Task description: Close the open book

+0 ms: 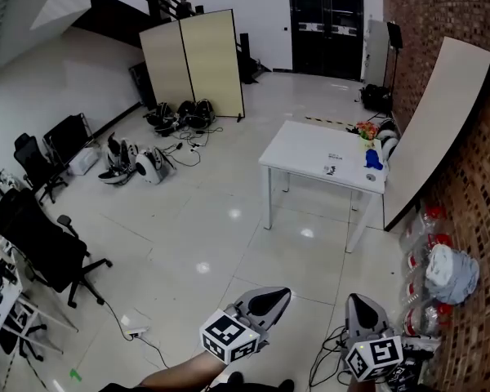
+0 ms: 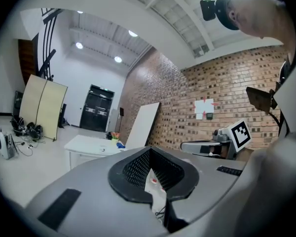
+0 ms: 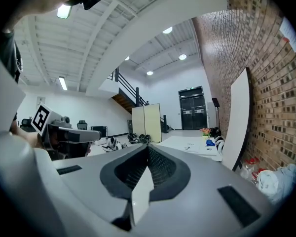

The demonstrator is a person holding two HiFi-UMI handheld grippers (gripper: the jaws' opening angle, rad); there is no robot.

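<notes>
The left gripper is hanging low in the foreground, its jaws pressing together on nothing. Well beyond it, the white table is carrying a flat marked patch, possibly the book, too small to tell. The right gripper is likewise holding its jaws together, empty.

I hold both grippers low in front of me, along the bottom edge of the head view. My left gripper sits just left of centre and points up and to the right in the frame. Its left marker cube is nearest me, and my bare forearm runs off the bottom edge behind it. My right gripper sits to its right and points up the frame, with the right marker cube at the very bottom. The two grippers are side by side and apart. In each gripper view the jaws meet at the tips with nothing between them.
</notes>
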